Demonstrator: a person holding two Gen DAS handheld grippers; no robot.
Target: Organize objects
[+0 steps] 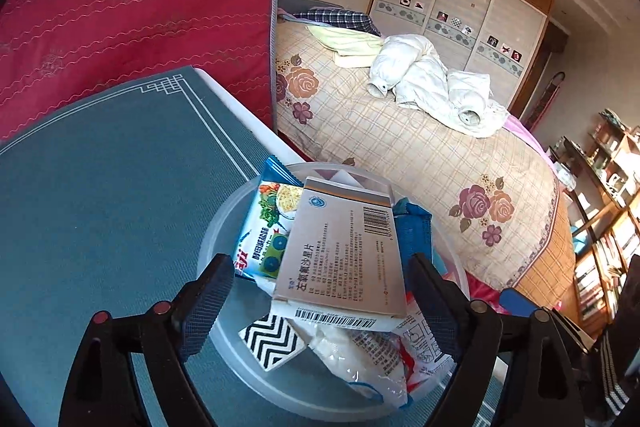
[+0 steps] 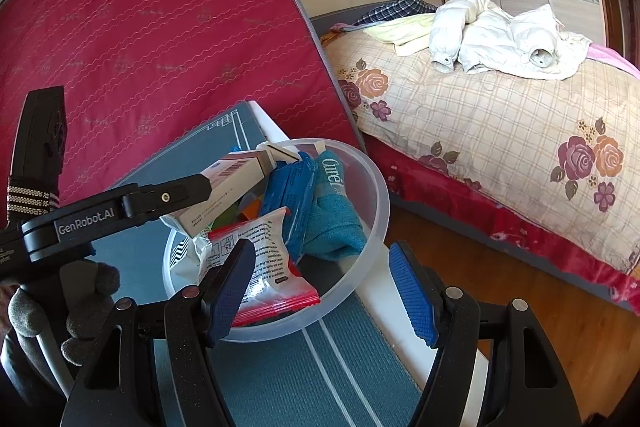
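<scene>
Box (image 1: 340,247) is being straddled by the left hand-held gripper (image 1: 320,303), jaws spread, no contact visible; its long axis is running up-frame between the fingers, atop packets in the bowl (image 1: 216,227) at lower centre. Right hand-held gripper (image 2: 324,287) is being held open beside.

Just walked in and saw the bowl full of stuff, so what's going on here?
A person is tidying small items into a clear plastic bowl on a green mat beside the bed. The left tool is open around a medicine box that lies on top of the pile, its fingers not clearly touching it. The right tool hovers open at the bowl's near rim, holding nothing. Snack packets and a teal cloth are already inside.
</scene>
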